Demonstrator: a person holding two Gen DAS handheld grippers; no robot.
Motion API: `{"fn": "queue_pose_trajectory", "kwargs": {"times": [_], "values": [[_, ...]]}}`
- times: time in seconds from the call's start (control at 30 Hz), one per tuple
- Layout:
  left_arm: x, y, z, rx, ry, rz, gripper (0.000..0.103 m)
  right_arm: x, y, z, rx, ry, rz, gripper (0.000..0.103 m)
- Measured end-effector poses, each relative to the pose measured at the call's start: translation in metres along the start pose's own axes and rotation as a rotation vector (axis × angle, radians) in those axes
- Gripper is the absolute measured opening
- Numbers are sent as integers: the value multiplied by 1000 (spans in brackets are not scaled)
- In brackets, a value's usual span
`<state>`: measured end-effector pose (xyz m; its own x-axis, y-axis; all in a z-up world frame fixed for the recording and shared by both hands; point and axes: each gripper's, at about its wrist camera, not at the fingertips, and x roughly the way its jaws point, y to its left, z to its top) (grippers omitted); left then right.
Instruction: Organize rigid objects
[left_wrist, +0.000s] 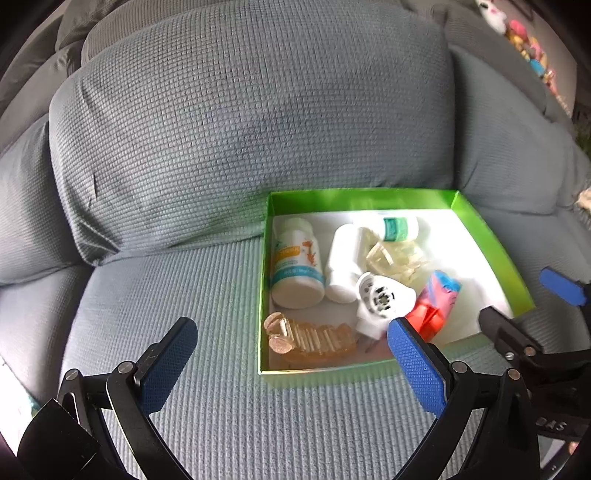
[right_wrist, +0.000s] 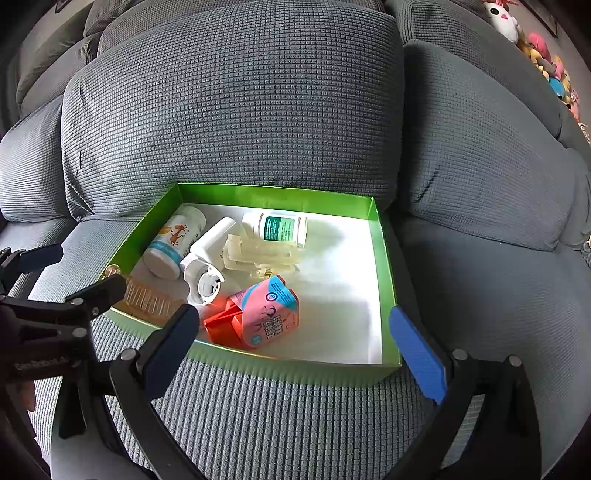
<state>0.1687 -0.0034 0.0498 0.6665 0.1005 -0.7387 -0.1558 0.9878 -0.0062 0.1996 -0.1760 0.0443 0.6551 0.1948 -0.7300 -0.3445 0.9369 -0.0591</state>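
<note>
A green box (right_wrist: 384, 258) with a white floor sits on a grey sofa (right_wrist: 236, 110), against the back cushion; everything to be sorted lies inside it. At its far left a bottle (right_wrist: 173, 245) with an orange lizard picture lies on its side; beside it a plain white bottle (right_wrist: 210, 240); at the far wall a third bottle (right_wrist: 279, 229) with a green label, its text too small to read. A clear plastic piece (right_wrist: 258, 254) lies between them; a white plug-in device (right_wrist: 205, 278) sits nearer; a pink-and-blue carton (right_wrist: 267, 314) with a QR code rests on a red piece (right_wrist: 221, 321); an amber comb (left_wrist: 312, 341) lies in the near left corner. The left gripper (left_wrist: 291, 363) hangs empty, fingers spread wide, near the box's left corner; the right gripper (right_wrist: 295, 349) hangs likewise spread and empty over the near wall. Plush toys (right_wrist: 532, 44) sit far right.
</note>
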Motion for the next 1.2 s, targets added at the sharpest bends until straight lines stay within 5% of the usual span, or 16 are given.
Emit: {"fn": "queue_pose_trajectory", "kwargs": {"times": [0.03, 0.1, 0.23, 0.47, 0.63, 1.2], "values": [[-2, 0, -1, 27, -57, -14, 103, 0, -1, 0, 2, -2, -1, 103], [13, 1, -2, 42, 15, 74, 103, 1, -4, -1, 14, 3, -12, 103], [7, 3, -16, 13, 8, -20, 103, 2, -8, -4, 21, 7, -8, 103], [9, 9, -58, -32, 22, -31, 103, -4, -18, -14, 37, 18, -14, 103], [56, 13, -100, -76, 91, -32, 103, -4, -20, -24, 43, 39, -7, 103], [115, 7, -112, -94, 117, -11, 103, 2, -15, -38, 52, 74, 20, 103]]}}
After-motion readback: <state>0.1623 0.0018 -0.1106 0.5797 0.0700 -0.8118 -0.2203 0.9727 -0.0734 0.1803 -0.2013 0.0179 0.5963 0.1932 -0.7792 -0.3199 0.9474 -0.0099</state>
